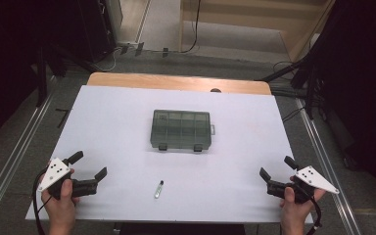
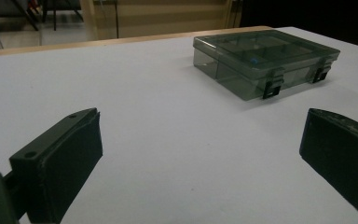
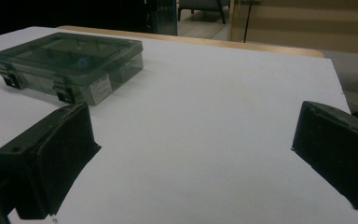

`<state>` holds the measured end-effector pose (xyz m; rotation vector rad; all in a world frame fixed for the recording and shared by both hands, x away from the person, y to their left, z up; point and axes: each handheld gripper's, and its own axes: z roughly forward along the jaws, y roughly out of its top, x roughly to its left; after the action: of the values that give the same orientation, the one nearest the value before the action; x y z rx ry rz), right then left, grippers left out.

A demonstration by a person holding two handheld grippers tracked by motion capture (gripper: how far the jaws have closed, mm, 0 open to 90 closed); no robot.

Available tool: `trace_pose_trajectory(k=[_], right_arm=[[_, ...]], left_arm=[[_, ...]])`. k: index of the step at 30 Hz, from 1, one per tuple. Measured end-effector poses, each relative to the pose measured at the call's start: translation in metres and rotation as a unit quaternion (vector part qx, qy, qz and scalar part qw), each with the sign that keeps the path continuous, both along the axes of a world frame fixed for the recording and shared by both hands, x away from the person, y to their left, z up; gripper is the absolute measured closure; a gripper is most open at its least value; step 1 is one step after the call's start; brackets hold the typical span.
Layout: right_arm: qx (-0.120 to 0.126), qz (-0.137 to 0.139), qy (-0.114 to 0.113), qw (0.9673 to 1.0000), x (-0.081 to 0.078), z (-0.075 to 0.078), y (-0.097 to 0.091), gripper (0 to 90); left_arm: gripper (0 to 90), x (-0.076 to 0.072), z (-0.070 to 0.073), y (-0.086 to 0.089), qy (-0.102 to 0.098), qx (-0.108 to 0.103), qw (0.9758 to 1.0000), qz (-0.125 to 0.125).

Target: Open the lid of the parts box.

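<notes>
Both grippers wide, empty: left gripper (image 1: pixel 89 165), right gripper (image 1: pixel 275 167). Approach compartment box (image 1: pixel 181 129) at 12 o'clock; latches (image 1: pixel 162 147) first, avoid vial (image 1: pixel 159 188).

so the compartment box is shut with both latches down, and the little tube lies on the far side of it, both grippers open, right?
Not quite: the little tube lies on the near side of the compartment box, toward the person, as the high view shows. The box is shut, and the left gripper and right gripper are open.

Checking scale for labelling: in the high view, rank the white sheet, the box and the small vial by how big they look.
1. White sheet
2. Box
3. Vial
</notes>
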<state>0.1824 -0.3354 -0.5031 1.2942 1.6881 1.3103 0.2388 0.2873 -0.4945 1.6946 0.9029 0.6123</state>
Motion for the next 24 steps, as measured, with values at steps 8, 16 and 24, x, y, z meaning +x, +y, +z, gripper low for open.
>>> trace_pose_trajectory(k=[8, 16, 24], right_arm=[[-0.006, 0.003, -0.002, 1.0000, 0.002, 0.002, 0.003, 0.0], [-0.004, 0.000, -0.007, 1.0000, 0.005, 0.011, 0.002, 0.0], [0.003, 0.007, -0.010, 0.9999, 0.013, 0.021, 0.010, 0.0]], left_arm=[[0.0, 0.003, 0.003, -0.006, 0.005, -0.033, 0.9994, -0.013], [0.0, 0.003, 0.010, -0.018, 0.004, -0.025, 0.9995, -0.019], [0.0, 0.010, 0.018, -0.039, 0.000, -0.007, 0.9995, -0.030]])
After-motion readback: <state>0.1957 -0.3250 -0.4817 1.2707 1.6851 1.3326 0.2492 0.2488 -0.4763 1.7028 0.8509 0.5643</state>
